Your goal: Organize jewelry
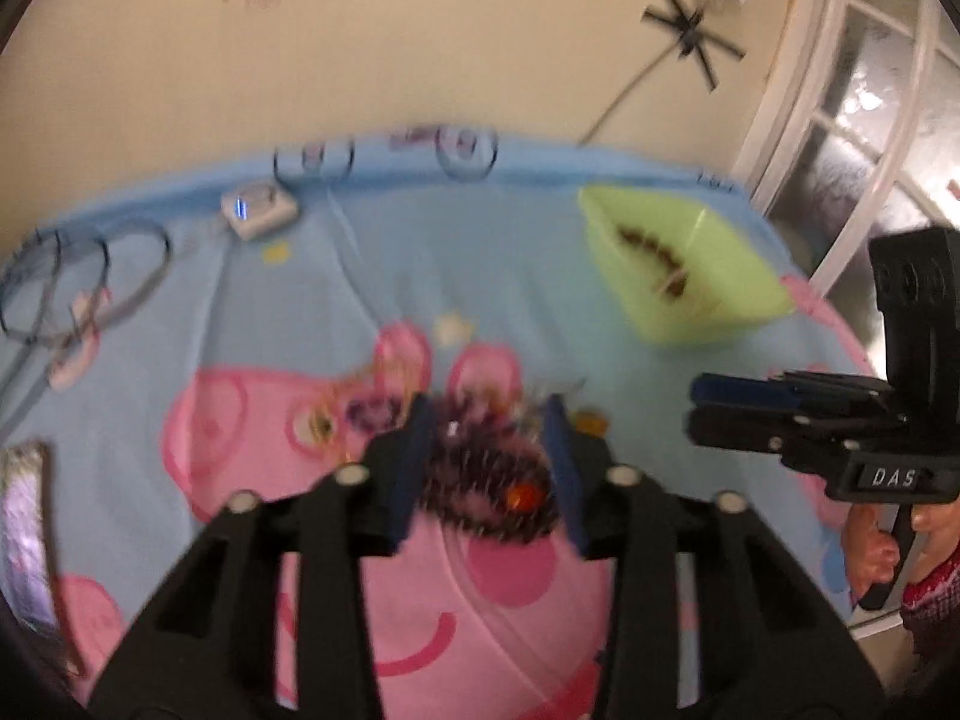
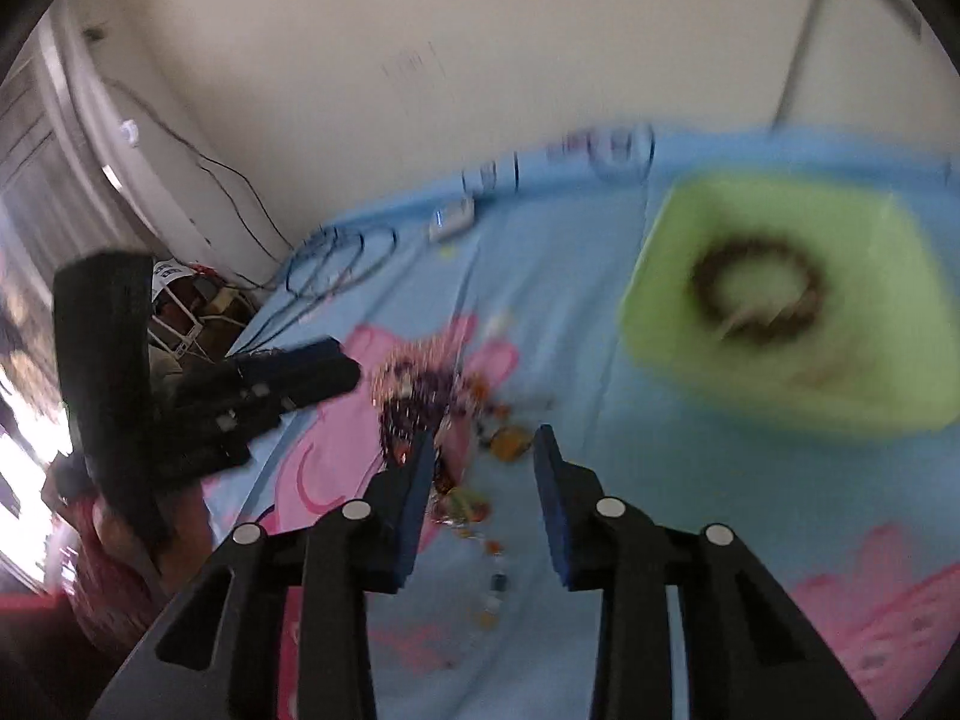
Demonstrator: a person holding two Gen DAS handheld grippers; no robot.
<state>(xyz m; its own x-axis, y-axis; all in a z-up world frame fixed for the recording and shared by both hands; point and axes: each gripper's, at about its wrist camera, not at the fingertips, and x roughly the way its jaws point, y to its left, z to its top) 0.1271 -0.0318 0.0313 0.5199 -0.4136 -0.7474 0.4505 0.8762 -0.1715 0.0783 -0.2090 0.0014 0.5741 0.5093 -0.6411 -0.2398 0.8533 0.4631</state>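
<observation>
A tangled pile of beaded jewelry [image 1: 486,480] lies on a blue cartoon-pig bedsheet [image 1: 420,276]. My left gripper [image 1: 489,414] is open, its jaws on either side of the pile's dark beads. My right gripper [image 2: 483,438] is open and empty, hovering just right of the pile [image 2: 420,396]; loose orange beads [image 2: 510,441] lie between its fingers. A light green tray [image 1: 684,264] at the back right holds a brown bead bracelet [image 2: 756,294]. Each gripper shows in the other's view: the right [image 1: 696,405] and the left [image 2: 354,369].
Cables [image 1: 90,282] and a small white device [image 1: 258,210] lie at the sheet's far left. A wall runs behind the bed. A window frame [image 1: 840,120] stands at the right. A shiny object [image 1: 24,534] sits at the left edge.
</observation>
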